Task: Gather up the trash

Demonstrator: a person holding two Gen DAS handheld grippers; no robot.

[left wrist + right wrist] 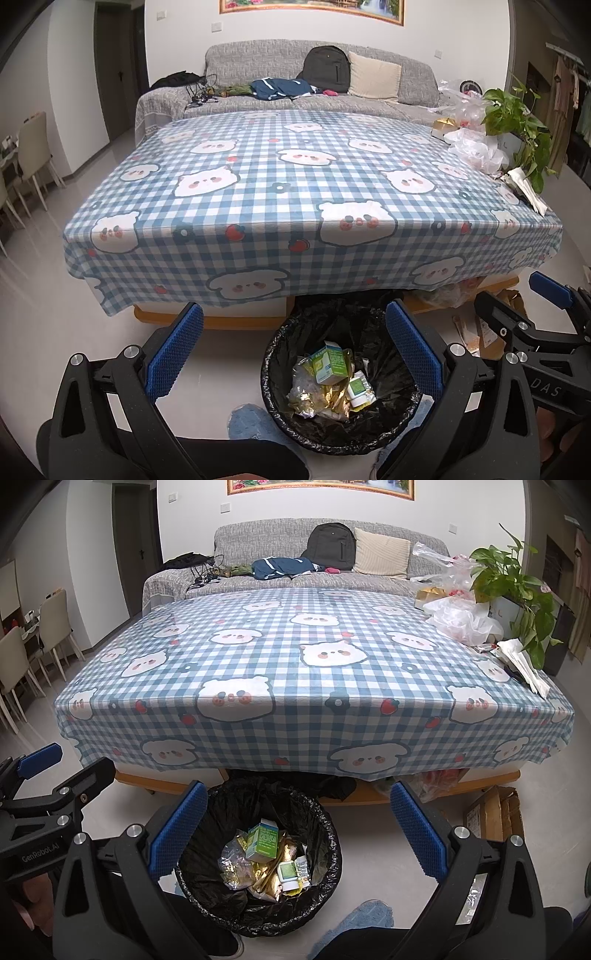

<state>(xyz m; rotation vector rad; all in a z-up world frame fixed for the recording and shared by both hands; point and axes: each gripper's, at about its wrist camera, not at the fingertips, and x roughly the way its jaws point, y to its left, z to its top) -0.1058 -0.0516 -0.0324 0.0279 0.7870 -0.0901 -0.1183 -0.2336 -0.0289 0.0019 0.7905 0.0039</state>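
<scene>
The trash that is left, a heap of clear plastic bags (461, 622) and some white paper scraps (524, 664), is seen on the far right side of the table (295, 686), beside a green plant (517, 587). A gold box (430, 592) is seen just behind the bags. The paper scraps lie long-ways, running from the plant toward the table's near right corner.

Below the table's near edge, a bin with a black bag (280, 373) is set on the floor. Green and white boxes (330, 363) and gold wrappers (314, 397) are already lying inside it.

The left gripper (295, 354) is held above the bin with its blue pads spread wide, and nothing is held in it. The right gripper (299, 834) is held the same way: wide apart and empty.

The heap lies up and off to the right of both grippers, well apart from them. The right gripper is judged to be the nearer one, so the reach would best be made with it, across the near right corner.
</scene>
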